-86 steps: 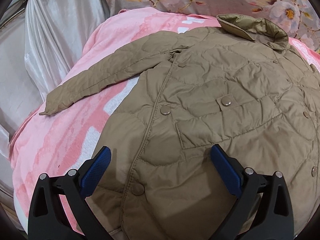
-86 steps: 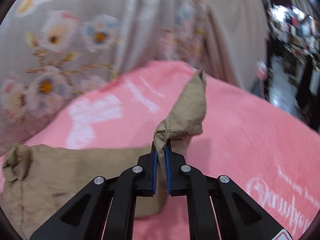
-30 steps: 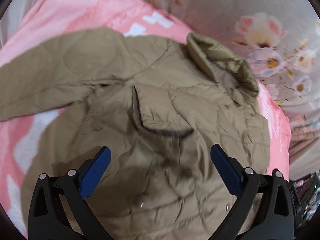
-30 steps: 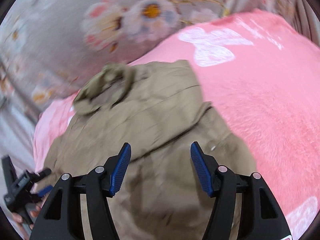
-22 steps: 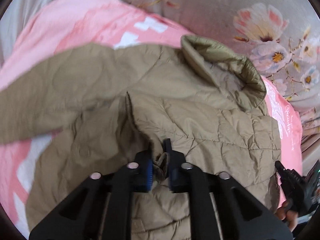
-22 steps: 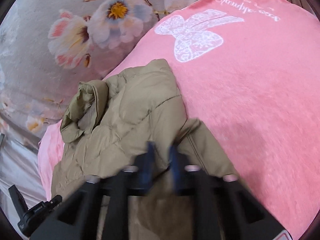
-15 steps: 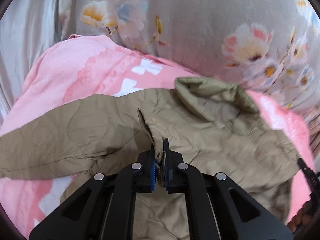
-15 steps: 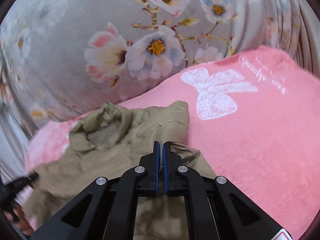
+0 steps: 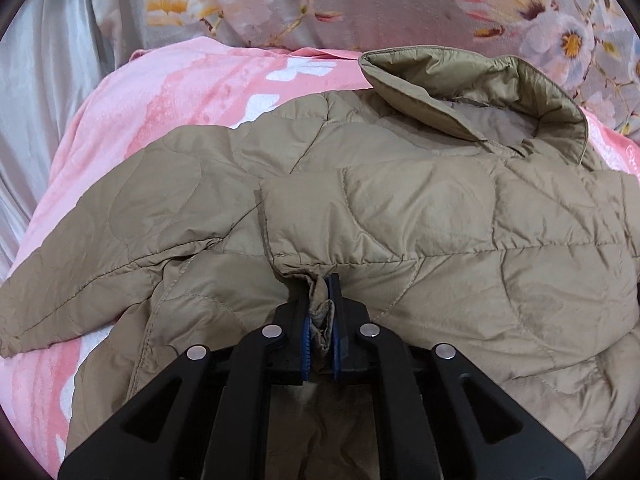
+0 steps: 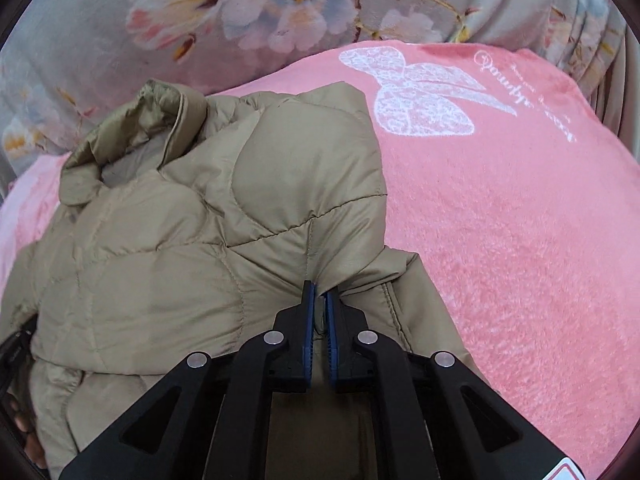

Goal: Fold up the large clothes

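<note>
Jacket [image 9: 400,216] lies on the pink blanket [image 10: 520,220]; left gripper [image 9: 320,316] and right gripper [image 10: 319,312] each pinch its folded-over edge, collar [image 9: 472,92] ahead, bare blanket right of the right gripper.

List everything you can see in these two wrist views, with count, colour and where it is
quilted jacket: one, khaki, spread on the blanket, collar toward the curtain
blanket: one, pink with white butterfly print, under the jacket
floral curtain: one, grey with pink and white flowers, behind the blanket
satin sheet: one, silver-grey, far left of the left view
left gripper: one, black with blue pads, jaws shut on a jacket fold
right gripper: one, black with blue pads, jaws shut on jacket fabric
</note>
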Demonstrator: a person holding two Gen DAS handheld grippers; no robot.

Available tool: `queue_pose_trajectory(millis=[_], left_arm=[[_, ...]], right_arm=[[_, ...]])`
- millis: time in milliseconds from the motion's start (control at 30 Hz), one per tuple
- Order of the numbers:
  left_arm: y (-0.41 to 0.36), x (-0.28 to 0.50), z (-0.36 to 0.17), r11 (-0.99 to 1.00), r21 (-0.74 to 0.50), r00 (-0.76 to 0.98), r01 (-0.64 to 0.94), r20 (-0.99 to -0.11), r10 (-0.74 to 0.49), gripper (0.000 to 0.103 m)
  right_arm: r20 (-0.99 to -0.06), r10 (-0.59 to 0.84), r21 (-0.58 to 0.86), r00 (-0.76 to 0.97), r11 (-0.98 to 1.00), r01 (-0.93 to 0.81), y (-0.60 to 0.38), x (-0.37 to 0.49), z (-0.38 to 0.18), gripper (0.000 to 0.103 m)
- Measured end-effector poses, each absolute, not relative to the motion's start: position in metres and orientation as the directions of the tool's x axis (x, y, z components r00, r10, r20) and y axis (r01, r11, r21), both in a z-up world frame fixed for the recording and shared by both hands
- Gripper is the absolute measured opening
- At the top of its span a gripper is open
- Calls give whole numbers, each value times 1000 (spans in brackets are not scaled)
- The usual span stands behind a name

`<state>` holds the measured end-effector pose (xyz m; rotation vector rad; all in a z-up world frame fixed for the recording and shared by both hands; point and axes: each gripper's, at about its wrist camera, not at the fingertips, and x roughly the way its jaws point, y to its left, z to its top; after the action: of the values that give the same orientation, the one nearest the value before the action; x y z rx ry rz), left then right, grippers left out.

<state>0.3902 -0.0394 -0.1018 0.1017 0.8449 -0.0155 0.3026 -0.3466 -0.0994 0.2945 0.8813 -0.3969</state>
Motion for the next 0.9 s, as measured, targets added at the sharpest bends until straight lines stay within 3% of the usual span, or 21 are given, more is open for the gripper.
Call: queue_pose_trajectory(millis=[200,333,500,667,900], left_arm=[[-47,387,-104,990,133,680,51,-731,63,7],[-46,387,-104,990,135,680,51,-730,64,7],[-46,386,-104,988,145,682,50,-728,72,7],[-45,385,-103,989,136,681,51,-729,65,7],[-45,385,-103,989,138,681,51,-729,67,7]], right_arm=[[-788,-275,8,551,890,456,-335,298,-94,11],[-737,-307,60,603,858,510,-320,258,-62,14],[-686,-237,29,688,936,352,-268,272,-28,15],[-766,-88,110,636,958,265,-232,320,-58,15],[-791,-120,53,600,963,263,-213,330,-93,14]])
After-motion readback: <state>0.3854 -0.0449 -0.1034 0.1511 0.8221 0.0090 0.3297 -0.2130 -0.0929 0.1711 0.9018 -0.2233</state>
